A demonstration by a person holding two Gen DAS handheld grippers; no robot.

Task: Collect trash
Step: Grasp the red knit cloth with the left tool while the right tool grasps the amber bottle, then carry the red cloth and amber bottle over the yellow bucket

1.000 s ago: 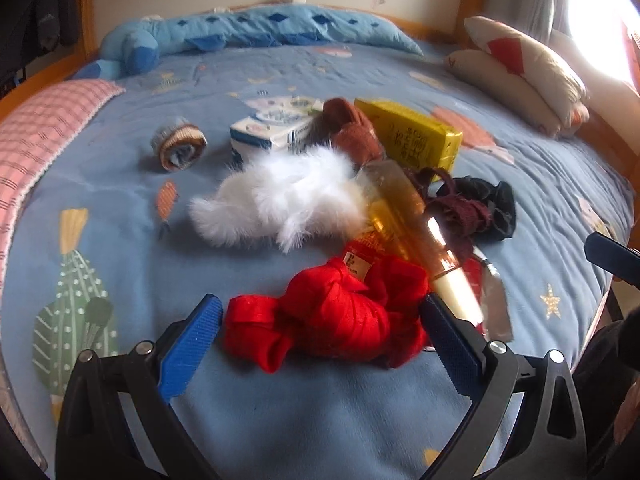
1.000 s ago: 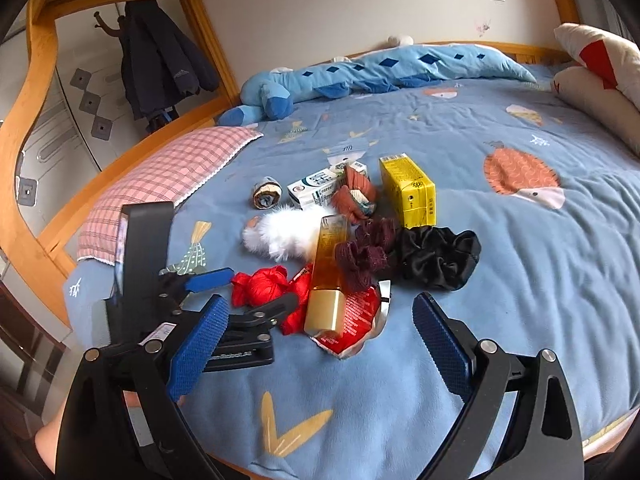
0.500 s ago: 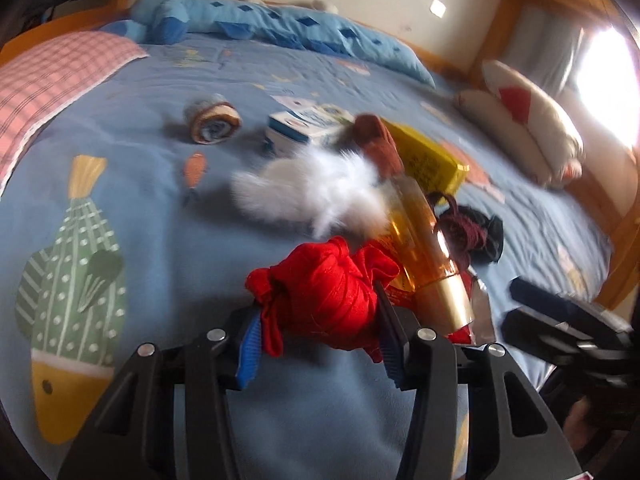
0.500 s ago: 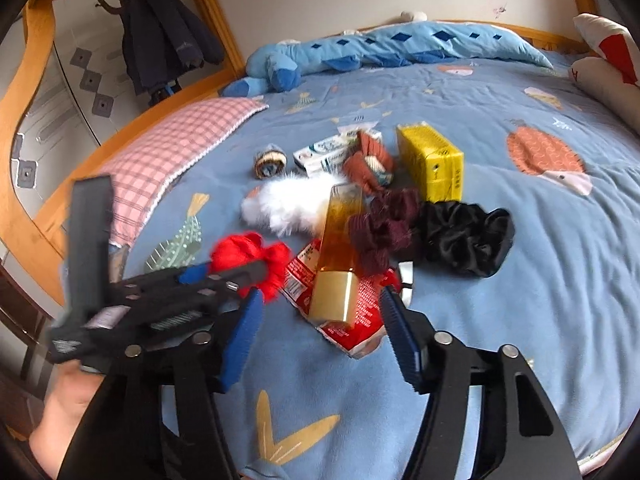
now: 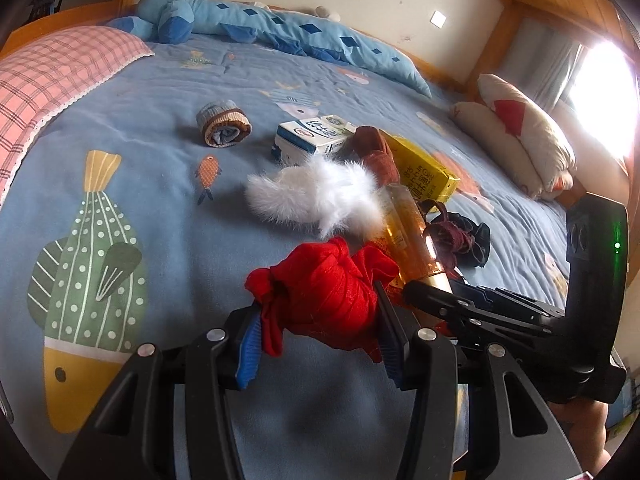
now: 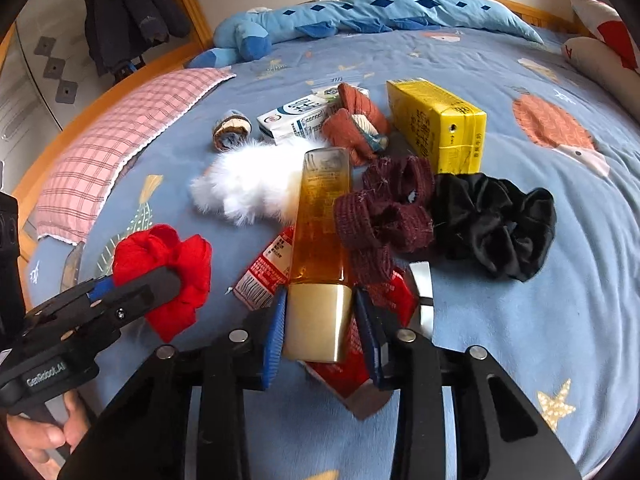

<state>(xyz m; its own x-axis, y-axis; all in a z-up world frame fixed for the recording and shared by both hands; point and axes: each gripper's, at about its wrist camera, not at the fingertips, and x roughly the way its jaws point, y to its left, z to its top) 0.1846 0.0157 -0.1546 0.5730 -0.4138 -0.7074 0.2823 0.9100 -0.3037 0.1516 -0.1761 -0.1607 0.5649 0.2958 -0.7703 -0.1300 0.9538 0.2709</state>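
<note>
My left gripper (image 5: 316,336) is shut on a red scrunchie (image 5: 324,292), which also shows in the right wrist view (image 6: 168,264). My right gripper (image 6: 322,332) is shut on the cream cap of an amber bottle (image 6: 320,216) that lies on the bed over a red wrapper (image 6: 264,268). The bottle (image 5: 412,236) also shows in the left wrist view. A white-blue milk carton (image 6: 294,120) and a yellow drink carton (image 6: 436,124) lie further back.
On the blue bedspread (image 6: 560,280) lie a white fluffy scrunchie (image 6: 244,188), a maroon scrunchie (image 6: 384,216), a black scrunchie (image 6: 496,220), a rust sock (image 6: 356,120) and a rolled sock (image 6: 232,128). A pink checked pillow (image 6: 120,148) is at the left.
Both grippers have closed: the left on the red scrunchie, the right on the bottle's cap. The right gripper moved forward to the bottle.
</note>
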